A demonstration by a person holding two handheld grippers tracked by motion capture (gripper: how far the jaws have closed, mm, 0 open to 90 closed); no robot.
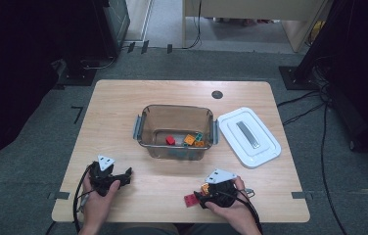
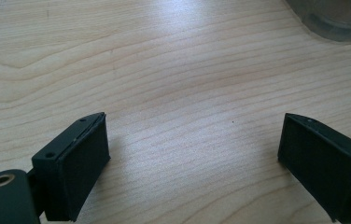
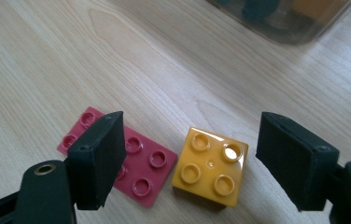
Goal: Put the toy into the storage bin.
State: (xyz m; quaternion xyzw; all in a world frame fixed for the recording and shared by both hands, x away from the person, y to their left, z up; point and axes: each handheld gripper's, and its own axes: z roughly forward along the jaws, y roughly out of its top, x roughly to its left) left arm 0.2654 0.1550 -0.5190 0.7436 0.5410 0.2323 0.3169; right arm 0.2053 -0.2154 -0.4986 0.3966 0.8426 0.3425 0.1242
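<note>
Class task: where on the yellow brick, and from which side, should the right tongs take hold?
Grip the yellow brick across two opposite flat side walls, coming down from above. It lies flat, studs up, between the open right tongs; the red plate lies close alongside, so one jaw must go between them.

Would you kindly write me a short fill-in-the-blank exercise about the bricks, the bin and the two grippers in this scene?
1. The right gripper hovers with open jaws around a ____ square brick.
2. Beside that brick lies a flat ____ plate.
3. The clear plastic bin stands open; its white ____ lies on the table to its right.
4. The left gripper holds ____ between its open jaws.

Missing words: yellow; red; lid; nothing
</note>
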